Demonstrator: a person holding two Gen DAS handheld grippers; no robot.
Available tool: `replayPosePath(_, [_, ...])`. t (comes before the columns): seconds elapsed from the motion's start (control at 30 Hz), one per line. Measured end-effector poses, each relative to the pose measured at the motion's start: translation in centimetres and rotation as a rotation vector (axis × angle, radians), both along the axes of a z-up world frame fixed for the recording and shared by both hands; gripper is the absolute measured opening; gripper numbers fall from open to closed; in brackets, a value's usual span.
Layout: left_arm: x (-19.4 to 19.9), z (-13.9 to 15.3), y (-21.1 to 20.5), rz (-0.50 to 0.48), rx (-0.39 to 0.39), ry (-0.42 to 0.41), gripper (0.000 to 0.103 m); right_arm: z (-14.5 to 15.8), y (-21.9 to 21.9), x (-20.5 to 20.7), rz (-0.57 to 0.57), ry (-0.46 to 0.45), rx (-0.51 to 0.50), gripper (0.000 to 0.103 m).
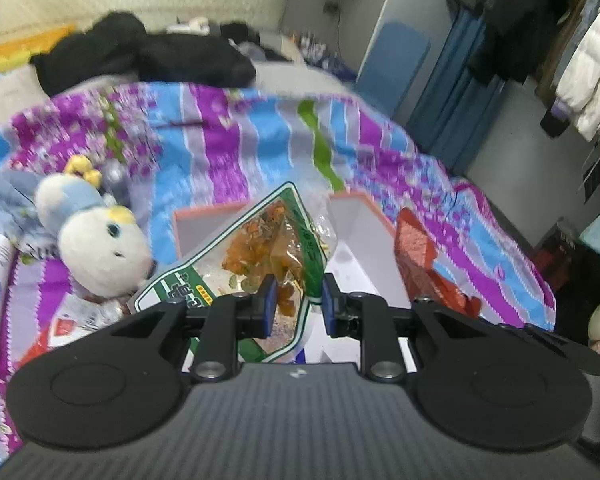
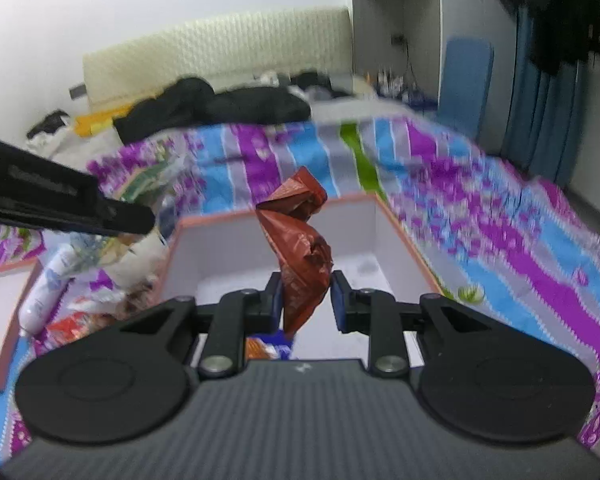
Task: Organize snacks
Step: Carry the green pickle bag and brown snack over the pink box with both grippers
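Note:
My left gripper (image 1: pixel 298 300) is shut on a green-and-clear snack bag (image 1: pixel 268 240) with orange pieces inside, lifted over the near left part of a pink-rimmed white box (image 1: pixel 364 232) on the bed. My right gripper (image 2: pixel 306 300) is shut on a crumpled red-brown snack bag (image 2: pixel 300 252), which hangs above the same box (image 2: pixel 228 248). That red bag (image 1: pixel 416 256) shows at the box's right side in the left wrist view. The left gripper (image 2: pixel 60 204) reaches in from the left in the right wrist view. A blue-and-orange packet (image 2: pixel 268 346) lies at the box's near end.
The box rests on a striped purple-and-blue quilt (image 1: pixel 228 148). A white-and-blue plush toy (image 1: pixel 100 236), a white tube (image 2: pixel 46 292) and loose red-and-white packets (image 2: pixel 80 320) lie left of the box. A flat pink-rimmed lid (image 2: pixel 0 312) sits at far left. Black clothes (image 1: pixel 148 52) are piled behind.

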State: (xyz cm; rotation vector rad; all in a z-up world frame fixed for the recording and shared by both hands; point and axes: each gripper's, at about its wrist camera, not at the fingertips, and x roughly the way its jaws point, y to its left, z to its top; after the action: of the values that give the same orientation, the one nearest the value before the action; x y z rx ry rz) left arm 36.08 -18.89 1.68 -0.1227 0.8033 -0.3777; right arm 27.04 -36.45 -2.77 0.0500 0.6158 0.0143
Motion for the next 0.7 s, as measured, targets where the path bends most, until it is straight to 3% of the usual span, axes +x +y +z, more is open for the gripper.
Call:
replayPosePath(0.3, [3.5,-2.6,-3.9,-0.021,0.076,0.087,0.027,-4.2,-2.6,2.4,0.007,0.134,0.043,0.028])
replayPosePath(0.43, [4.1,-3.5,-4.1,-0.001,0.057,0.127,0.028,-5.5,-3.6,2.8,0.008,0.17,0.062,0.029])
replayPosePath(0.5, [4.1,-3.7,-4.1,0.012,0.051,0.134,0.039,-6.0,-3.9,2.8,0.006,0.18,0.06,0.03])
replayPosePath(0.57, [4.2,-3.8,-4.0,0.024,0.056,0.137,0.049,-6.2,-4.1,2.7,0.0,0.189,0.068,0.035])
replayPosePath(0.63, [4.0,-3.8,-3.6,0.024,0.037,0.138,0.05,-6.1,-4.3,2.6,-0.013,0.187,0.084,0.05])
replayPosePath(0.7, [3.6,-3.4,-3.3,0.016,0.032,0.132,0.05,-5.7,-4.3,2.2,-0.018,0.169,0.096,0.05])
